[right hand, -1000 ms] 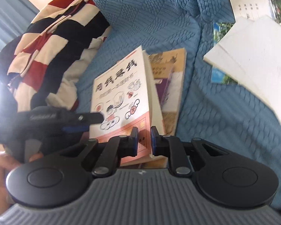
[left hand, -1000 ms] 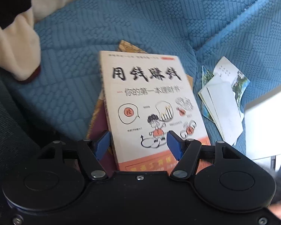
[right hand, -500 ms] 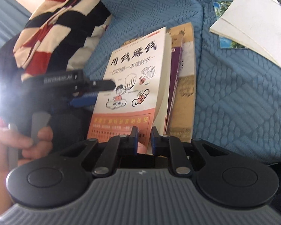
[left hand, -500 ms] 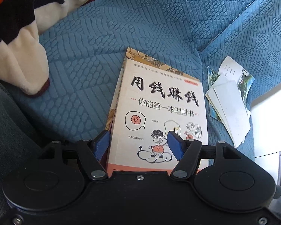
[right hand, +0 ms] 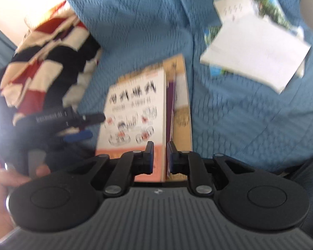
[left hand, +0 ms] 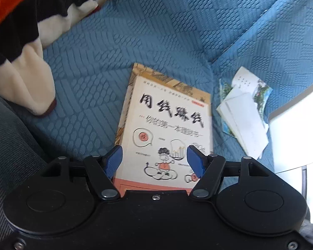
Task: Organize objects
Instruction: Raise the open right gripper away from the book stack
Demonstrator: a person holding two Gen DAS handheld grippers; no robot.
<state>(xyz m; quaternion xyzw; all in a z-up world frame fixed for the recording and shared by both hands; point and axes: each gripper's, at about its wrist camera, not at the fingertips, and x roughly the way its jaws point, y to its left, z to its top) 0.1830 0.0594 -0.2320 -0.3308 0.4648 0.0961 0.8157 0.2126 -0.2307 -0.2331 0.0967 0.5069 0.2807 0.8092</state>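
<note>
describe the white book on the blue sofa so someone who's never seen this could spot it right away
On the blue sofa, right of the striped blanket and left of the loose papers, lies a small stack of books. The white book is on top, over a tan book. Its white cover has big black Chinese characters, cartoon drawings and an orange band at the near edge.

Up and left of your claw, a striped blanket (left hand: 16, 31) lies bunched on the blue sofa cover (left hand: 167, 31); a white table (left hand: 296, 129) edges in at right.

Left gripper (left hand: 153, 162) fingers spread wide, tilted downward. Right gripper (right hand: 160, 158) fingers nearly together, tilted downward.
</note>
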